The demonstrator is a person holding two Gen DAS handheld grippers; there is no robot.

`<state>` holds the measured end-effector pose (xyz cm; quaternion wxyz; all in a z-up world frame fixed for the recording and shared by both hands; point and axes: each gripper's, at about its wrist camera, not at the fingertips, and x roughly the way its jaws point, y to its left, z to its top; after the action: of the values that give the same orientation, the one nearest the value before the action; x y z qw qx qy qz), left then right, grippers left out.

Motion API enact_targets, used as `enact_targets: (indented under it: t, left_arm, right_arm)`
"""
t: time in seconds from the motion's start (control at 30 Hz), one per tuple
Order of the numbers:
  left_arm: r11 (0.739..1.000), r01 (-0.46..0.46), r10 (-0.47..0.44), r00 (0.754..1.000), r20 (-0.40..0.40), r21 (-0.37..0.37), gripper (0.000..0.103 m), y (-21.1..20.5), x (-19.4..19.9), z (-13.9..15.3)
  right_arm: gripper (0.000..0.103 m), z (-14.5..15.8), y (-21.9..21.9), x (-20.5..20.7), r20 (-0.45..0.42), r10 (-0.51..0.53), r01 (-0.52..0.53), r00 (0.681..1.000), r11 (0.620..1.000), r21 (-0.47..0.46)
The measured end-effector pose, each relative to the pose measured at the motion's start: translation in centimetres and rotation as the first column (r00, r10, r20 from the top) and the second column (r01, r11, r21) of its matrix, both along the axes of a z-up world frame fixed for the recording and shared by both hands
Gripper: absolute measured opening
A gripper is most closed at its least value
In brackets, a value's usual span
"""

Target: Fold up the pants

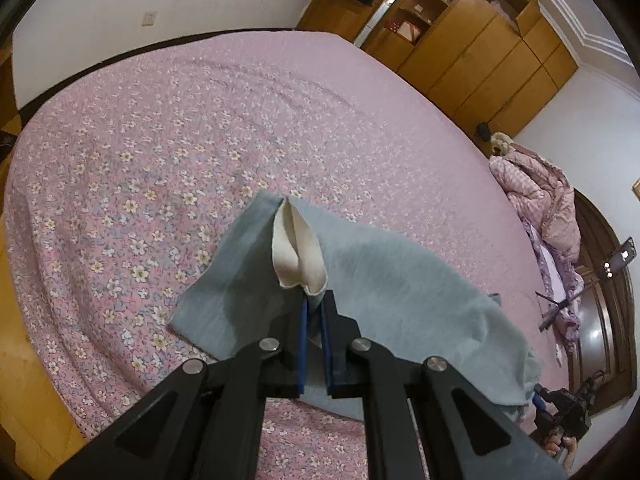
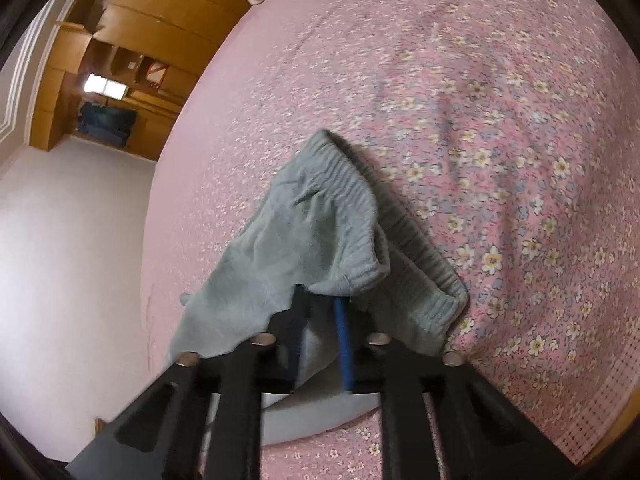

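Broadly, the bed (image 1: 168, 128) with its pink flowered cover is the landmark: the grey-blue pants (image 1: 400, 280) hang stretched above it, near its close edge. Both ends should come down level, so the cloth lands flat without a twist. The left tool (image 1: 315, 306) is clamped on a hem showing pale lining; the right tool (image 2: 320, 312) pinches the ribbed waistband (image 2: 404, 248).

Soft, even indoor light; a bright window (image 2: 105, 87) glares at ten o'clock in the right view. Fisheye bends the edges to black corners. The pants (image 2: 320, 236) look blurred, shadowing the bed (image 2: 500, 140).
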<state>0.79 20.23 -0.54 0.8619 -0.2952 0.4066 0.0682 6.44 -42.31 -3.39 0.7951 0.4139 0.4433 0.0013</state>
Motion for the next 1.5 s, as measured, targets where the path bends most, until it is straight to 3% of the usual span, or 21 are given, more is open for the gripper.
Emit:
enact_targets:
  t: [0.17,0.27,0.37,0.47,0.57,0.7,0.77,0.87,0.9,0.97,1.17,1.27,1.37,1.43,1.5]
  left_arm:
    - [0.999,0.039,-0.038,0.997,0.061,-0.013,0.006,-0.1,-0.4,2.5]
    - [0.998,0.039,-0.043,0.995,0.089,0.051,0.006,0.1,-0.9,4.7]
    - [0.992,0.048,-0.056,0.996,0.067,0.119,0.006,0.0,-1.6,5.6]
    - [0.99,0.049,-0.052,0.999,0.015,0.135,0.006,0.5,-2.0,4.2]
    - [0.994,0.034,-0.028,0.998,-0.061,0.1,0.006,0.7,-2.3,1.1]
    - [0.996,0.036,-0.022,0.984,-0.175,0.077,0.007,1.2,-2.2,-3.9]
    - [0.998,0.028,-0.017,0.984,-0.178,0.06,0.009,1.4,-2.4,-4.8]
    - [0.997,0.02,-0.005,0.984,-0.177,0.08,0.017,1.5,-3.0,-4.1]
    - [0.995,0.019,-0.001,0.984,-0.178,0.101,0.02,2.0,-3.5,-3.6]
    - [0.992,0.018,0.003,0.985,-0.17,0.126,0.02,1.8,-4.0,-2.9]
    - [0.987,0.02,-0.005,0.996,-0.094,0.159,0.022,2.0,-4.5,0.2]
    - [0.986,0.043,-0.031,0.997,-0.071,0.164,0.026,2.3,-2.5,1.3]
    - [0.988,0.088,-0.083,0.996,-0.045,0.128,0.038,2.4,0.8,1.6]
    - [0.989,0.119,-0.115,0.992,-0.045,0.093,0.052,2.7,2.8,1.5]
    - [0.988,0.136,-0.131,0.989,-0.074,0.076,0.054,2.9,5.0,1.0]
  right_arm:
    - [0.007,4.8,1.4,-0.2,0.105,0.063,-0.055,0.992,0.995,-0.08]
    - [0.007,7.5,1.3,-0.8,0.145,0.107,-0.089,0.984,0.988,-0.129]
    - [0.007,8.5,1.1,-1.8,0.128,0.156,-0.127,0.979,0.969,-0.213]
    - [0.007,7.3,1.5,-2.5,0.089,0.185,-0.159,0.979,0.956,-0.246]
    - [0.007,3.6,1.1,-2.7,0.002,0.18,-0.174,0.984,0.952,-0.251]
    - [0.007,-0.6,1.7,-1.7,-0.15,0.189,-0.231,0.97,0.907,-0.351]
    - [0.007,-1.3,2.0,-1.5,-0.183,0.193,-0.25,0.964,0.892,-0.376]
    - [0.016,-0.6,2.6,-1.5,-0.218,0.213,-0.288,0.952,0.865,-0.412]
    - [0.022,0.1,2.9,-1.6,-0.241,0.209,-0.3,0.948,0.844,-0.445]
    - [0.024,1.5,3.8,-1.9,-0.258,0.212,-0.317,0.943,0.806,-0.499]
    - [0.033,5.2,7.0,-1.5,-0.203,0.286,-0.351,0.936,0.75,-0.561]
    - [0.034,5.1,9.7,0.2,-0.2,0.358,-0.407,0.912,0.733,-0.544]
    - [0.034,4.1,13.6,2.2,-0.213,0.431,-0.475,0.877,0.709,-0.521]
    - [0.034,3.3,15.4,2.9,-0.206,0.467,-0.503,0.86,0.707,-0.497]
    - [0.034,2.4,17.2,3.5,-0.202,0.501,-0.532,0.842,0.703,-0.473]
